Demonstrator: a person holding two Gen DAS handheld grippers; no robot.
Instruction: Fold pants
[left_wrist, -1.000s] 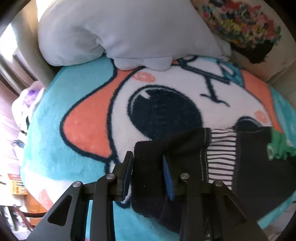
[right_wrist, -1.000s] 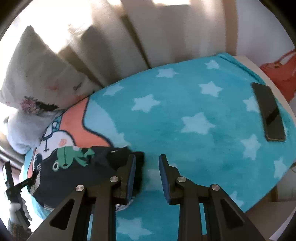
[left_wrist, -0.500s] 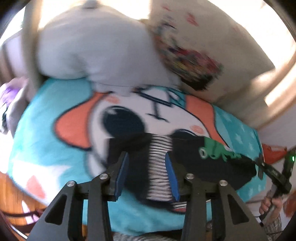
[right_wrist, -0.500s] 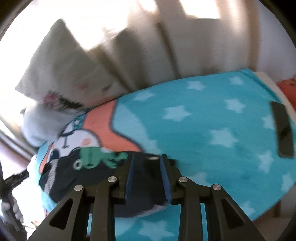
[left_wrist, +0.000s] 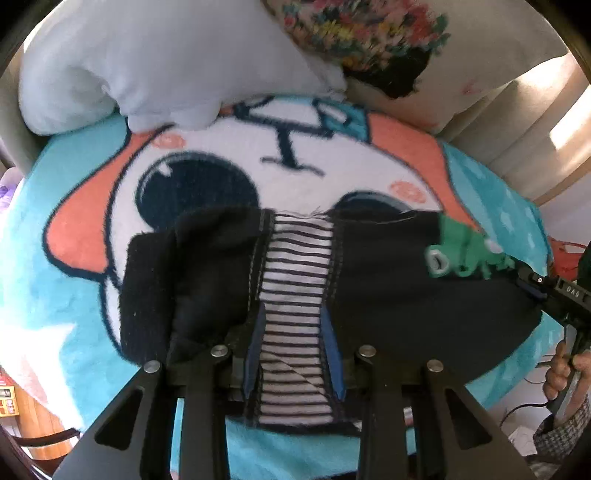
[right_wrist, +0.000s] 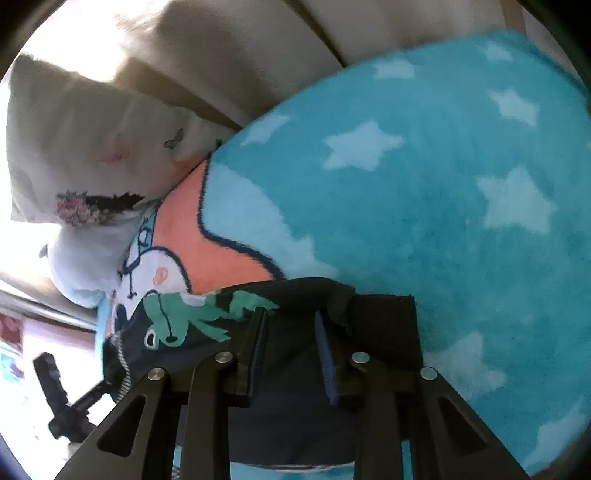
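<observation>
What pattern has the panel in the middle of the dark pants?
Thin dark and white stripes, clearest in the left wrist view.

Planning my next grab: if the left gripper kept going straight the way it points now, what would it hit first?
Most likely the striped panel of the dark pants: it lies right between and ahead of the left gripper, whose jaws are closing. Under it is the blanket. How near is unclear.

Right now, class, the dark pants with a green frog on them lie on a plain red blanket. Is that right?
Not quite. The pants with the frog lie on a turquoise blanket with pale stars, not plain red. The right wrist view shows it.
</observation>
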